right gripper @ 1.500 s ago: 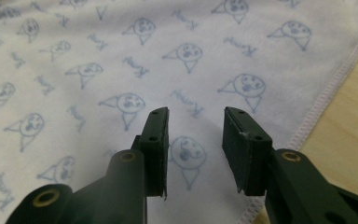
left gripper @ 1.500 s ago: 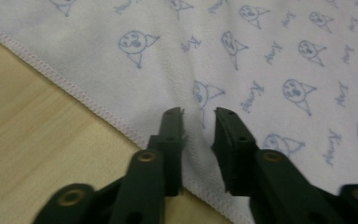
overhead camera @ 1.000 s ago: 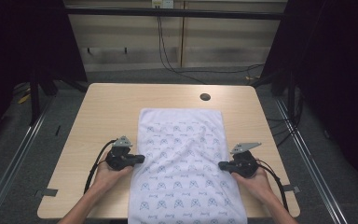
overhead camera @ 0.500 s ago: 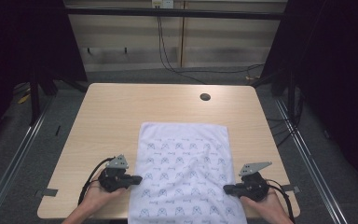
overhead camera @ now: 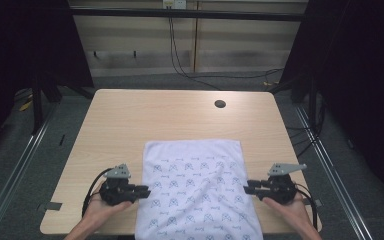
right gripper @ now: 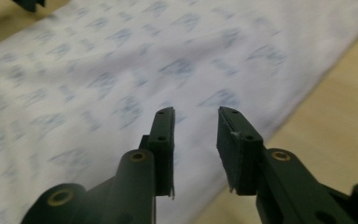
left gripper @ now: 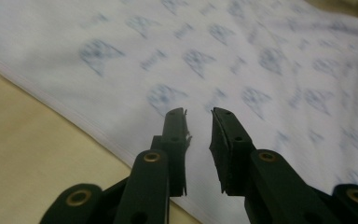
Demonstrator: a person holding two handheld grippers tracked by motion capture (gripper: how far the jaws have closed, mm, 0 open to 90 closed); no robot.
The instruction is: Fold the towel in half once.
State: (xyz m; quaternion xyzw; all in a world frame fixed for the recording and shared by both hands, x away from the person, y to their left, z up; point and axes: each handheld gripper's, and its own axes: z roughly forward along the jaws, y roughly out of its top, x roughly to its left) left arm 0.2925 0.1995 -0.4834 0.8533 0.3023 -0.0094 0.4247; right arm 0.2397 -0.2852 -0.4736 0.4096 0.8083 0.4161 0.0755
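A white patterned cloth (overhead camera: 197, 195) lies flat on the table (overhead camera: 130, 120), hanging over its near edge. The left gripper (overhead camera: 142, 190) and right gripper (overhead camera: 250, 188) sit at the cloth's left and right edges. Both have just been opening; their jaws stand slightly apart, holding nothing.

The cloth (overhead camera: 197, 195) runs off the high view's bottom edge, its print blurred in both gripper views.
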